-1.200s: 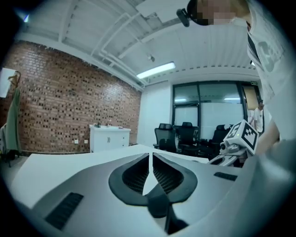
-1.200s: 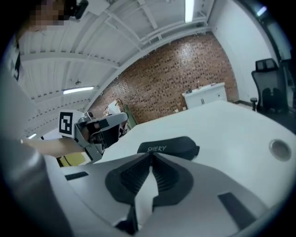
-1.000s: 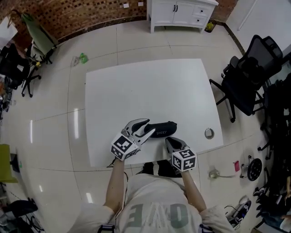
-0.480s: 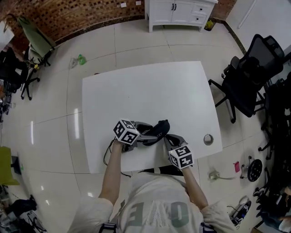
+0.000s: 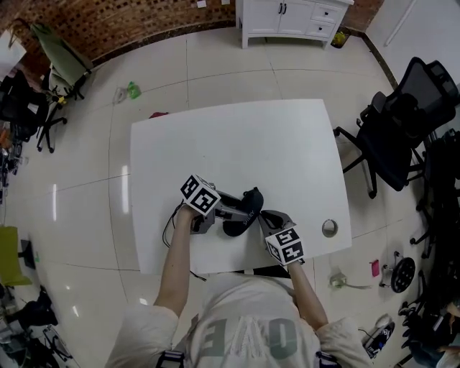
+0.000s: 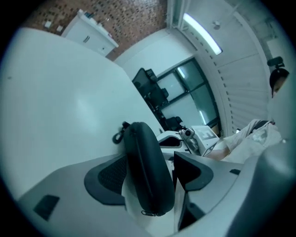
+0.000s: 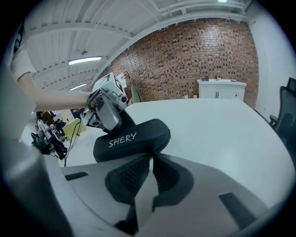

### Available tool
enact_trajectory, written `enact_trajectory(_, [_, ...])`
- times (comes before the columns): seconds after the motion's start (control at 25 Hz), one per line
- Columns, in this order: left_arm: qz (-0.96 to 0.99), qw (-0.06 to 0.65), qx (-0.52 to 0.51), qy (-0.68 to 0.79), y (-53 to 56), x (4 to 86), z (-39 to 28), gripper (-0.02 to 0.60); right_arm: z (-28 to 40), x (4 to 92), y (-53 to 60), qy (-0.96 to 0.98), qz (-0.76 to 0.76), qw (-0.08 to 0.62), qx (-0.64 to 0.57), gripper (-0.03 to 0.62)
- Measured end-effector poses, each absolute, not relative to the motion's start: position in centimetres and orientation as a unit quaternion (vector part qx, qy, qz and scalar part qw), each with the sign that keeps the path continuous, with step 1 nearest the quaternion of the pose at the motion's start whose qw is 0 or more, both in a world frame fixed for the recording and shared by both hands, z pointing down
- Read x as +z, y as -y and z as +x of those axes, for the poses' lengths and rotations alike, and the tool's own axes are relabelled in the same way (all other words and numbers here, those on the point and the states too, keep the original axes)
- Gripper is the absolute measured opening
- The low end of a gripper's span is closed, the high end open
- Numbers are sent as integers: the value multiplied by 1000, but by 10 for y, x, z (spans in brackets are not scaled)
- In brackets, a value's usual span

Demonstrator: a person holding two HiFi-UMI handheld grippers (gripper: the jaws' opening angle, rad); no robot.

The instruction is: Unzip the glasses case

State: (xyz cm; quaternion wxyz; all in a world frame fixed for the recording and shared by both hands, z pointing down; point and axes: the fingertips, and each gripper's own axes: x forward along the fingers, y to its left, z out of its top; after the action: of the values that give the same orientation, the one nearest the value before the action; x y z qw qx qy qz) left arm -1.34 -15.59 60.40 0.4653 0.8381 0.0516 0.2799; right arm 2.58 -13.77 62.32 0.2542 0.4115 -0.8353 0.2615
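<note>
The black zipped glasses case [image 5: 242, 213] stands on its edge near the front of the white table [image 5: 237, 136]. In the left gripper view the case [image 6: 145, 171] is between the jaws of my left gripper [image 6: 149, 176], zip seam facing the camera. These jaws are opening: the case rests against the left pad [image 6: 107, 175], and a gap shows at the right pad. My right gripper [image 7: 151, 158] is shut, its tips at the lower edge of the case [image 7: 134, 139], which is printed SHERY. Whether the tips pinch anything is hidden.
A small metal ring [image 5: 329, 228] lies on the table near its front right corner. A black office chair [image 5: 402, 122] stands to the right of the table and a white cabinet [image 5: 291, 18] at the far wall. A cable hangs off the table's front edge by my left arm.
My left gripper rolled and came down, turning the case from flat to on edge, and its jaws spread wider. The right gripper, still shut, moved in to the case.
</note>
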Motion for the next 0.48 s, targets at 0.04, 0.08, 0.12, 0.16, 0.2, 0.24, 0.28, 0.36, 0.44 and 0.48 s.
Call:
enact_trajectory(0.04, [828,476,290,-58,153,606,-11,306,23,623,139,838,407,252,261,-2])
enact_trajectory(0.08, [822,483,295,-59,152,607,-8,322,22,623,141,841,404,252,257,-2])
enact_trajectory(0.12, [820,489,293,-54,153,606,-4,334,20,622,142,844,401,252,252,-2])
enact_trajectory(0.16, [820,492,288,-44,155,605,-1,336,20,622,143,846,399,254,245,-2])
enact_trajectory(0.2, [823,492,283,-31,159,605,1,336,19,622,145,848,399,257,237,-2])
enact_trajectory(0.24, [825,491,280,-17,162,606,1,336,19,622,147,849,400,260,229,-2])
enact_trajectory(0.28, [826,490,280,-4,165,607,0,336,19,621,150,849,403,260,221,-2])
enact_trajectory(0.36, [828,488,275,14,171,610,-4,313,20,619,153,852,406,254,211,-2])
enact_trajectory(0.44, [840,479,256,24,176,607,-7,280,20,614,157,855,410,248,200,-2])
enact_trajectory(0.48, [847,471,244,28,178,604,-7,278,20,610,160,857,412,245,191,-2])
